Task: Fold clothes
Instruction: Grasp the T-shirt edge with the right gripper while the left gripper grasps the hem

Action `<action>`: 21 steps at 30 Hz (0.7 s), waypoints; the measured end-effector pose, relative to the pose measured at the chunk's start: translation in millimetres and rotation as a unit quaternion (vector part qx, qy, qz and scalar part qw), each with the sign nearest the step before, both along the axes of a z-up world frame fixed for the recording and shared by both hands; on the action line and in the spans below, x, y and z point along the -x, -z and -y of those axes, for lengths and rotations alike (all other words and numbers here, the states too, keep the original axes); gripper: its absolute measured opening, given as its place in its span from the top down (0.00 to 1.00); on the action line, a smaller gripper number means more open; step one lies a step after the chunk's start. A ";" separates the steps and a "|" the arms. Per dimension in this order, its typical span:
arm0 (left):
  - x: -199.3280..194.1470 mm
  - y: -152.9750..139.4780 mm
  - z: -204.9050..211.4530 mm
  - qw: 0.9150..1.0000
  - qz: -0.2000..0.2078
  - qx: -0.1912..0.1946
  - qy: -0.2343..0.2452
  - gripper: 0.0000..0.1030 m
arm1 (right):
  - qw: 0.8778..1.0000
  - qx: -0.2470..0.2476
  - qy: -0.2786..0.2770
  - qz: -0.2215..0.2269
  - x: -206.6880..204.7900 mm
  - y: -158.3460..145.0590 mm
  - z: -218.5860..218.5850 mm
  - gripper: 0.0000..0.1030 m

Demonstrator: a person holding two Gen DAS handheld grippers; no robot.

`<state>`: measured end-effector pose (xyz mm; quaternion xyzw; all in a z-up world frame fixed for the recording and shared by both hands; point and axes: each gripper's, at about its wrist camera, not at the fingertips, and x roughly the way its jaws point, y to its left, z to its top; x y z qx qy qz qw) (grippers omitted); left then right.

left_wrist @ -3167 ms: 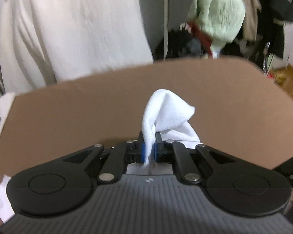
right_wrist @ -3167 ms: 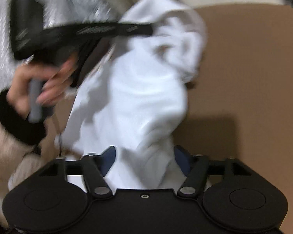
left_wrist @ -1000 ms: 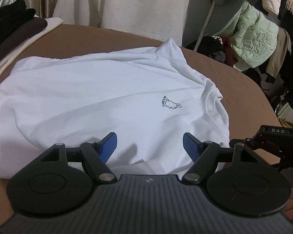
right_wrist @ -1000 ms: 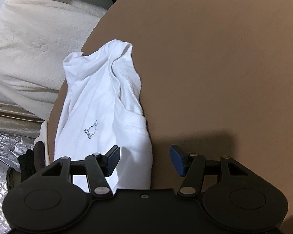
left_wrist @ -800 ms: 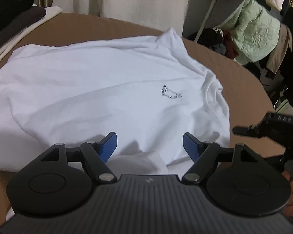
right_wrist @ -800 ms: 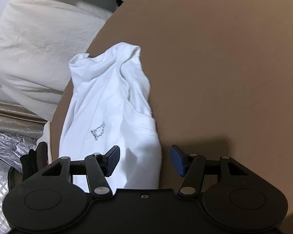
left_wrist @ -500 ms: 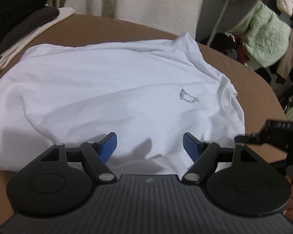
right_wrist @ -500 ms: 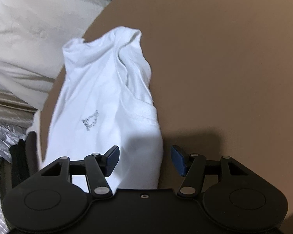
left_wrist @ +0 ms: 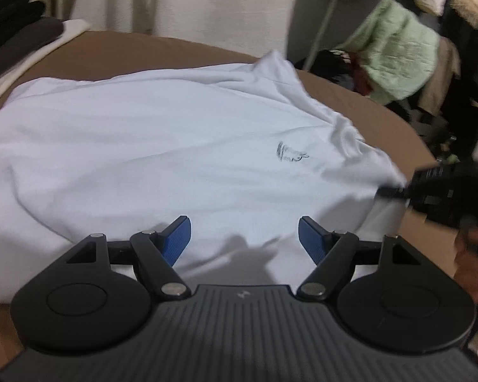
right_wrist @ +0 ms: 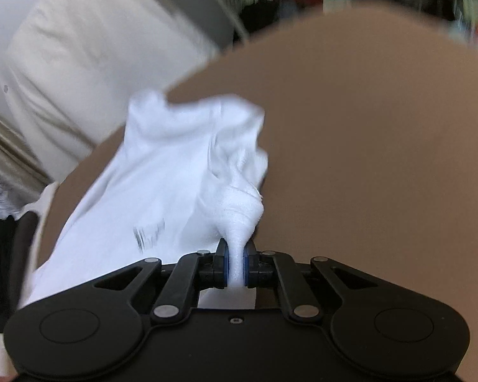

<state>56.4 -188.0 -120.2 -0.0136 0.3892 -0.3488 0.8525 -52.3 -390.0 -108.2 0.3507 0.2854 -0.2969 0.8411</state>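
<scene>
A white T-shirt [left_wrist: 162, 146] with a small dark chest print [left_wrist: 290, 154] lies spread on the brown table [left_wrist: 143, 51]. My left gripper [left_wrist: 243, 238] hovers open over the shirt's near edge, with nothing pinched between its blue pads. In the right wrist view my right gripper [right_wrist: 235, 267] is shut on a bunched fold of the same T-shirt [right_wrist: 162, 178], which rises off the brown table [right_wrist: 382, 165] in a twisted peak. That right gripper [left_wrist: 395, 191] also appears, blurred, at the shirt's right edge in the left wrist view, held by a hand [left_wrist: 473, 254].
Dark folded clothes [left_wrist: 9, 44] are stacked at the table's far left. A pale curtain or bedding [left_wrist: 191, 3] hangs behind the table. A clothes rack with a light green quilted jacket [left_wrist: 401, 47] stands at the back right.
My right gripper has closed on the shirt's edge and lifted it into a bunch, rolling as it rose. The left gripper stayed open and drifted slightly lower over the shirt.
</scene>
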 end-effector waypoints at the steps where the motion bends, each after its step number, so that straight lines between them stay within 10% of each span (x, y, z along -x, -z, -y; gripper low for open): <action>1: 0.7 -1.2 0.1 1.000 -0.003 0.003 0.010 0.28 | 0.999 0.036 0.002 -0.009 1.9 -12.1 -4.6 0.92; 7: 7.0 -2.3 21.0 0.998 -0.014 0.003 0.069 0.24 | 0.991 0.089 0.019 -0.100 -11.6 -2.2 -2.5 0.92; 13: 2.3 9.6 49.0 0.996 -0.031 -0.008 0.078 0.20 | 0.999 -0.024 0.032 -0.011 20.8 3.7 26.7 0.92; 18: 16.2 20.9 42.1 0.992 -0.017 -0.019 0.124 0.17 | 0.999 -0.024 0.028 -0.009 18.8 5.9 27.3 0.92; 19: 17.9 22.9 42.3 0.991 -0.014 -0.027 0.128 0.25 | 0.999 -0.018 0.027 -0.015 14.8 5.5 23.8 0.92; 21: 17.8 25.7 42.4 0.991 -0.021 -0.034 0.129 0.86 | 1.000 -0.004 0.023 -0.020 9.0 2.1 16.6 0.92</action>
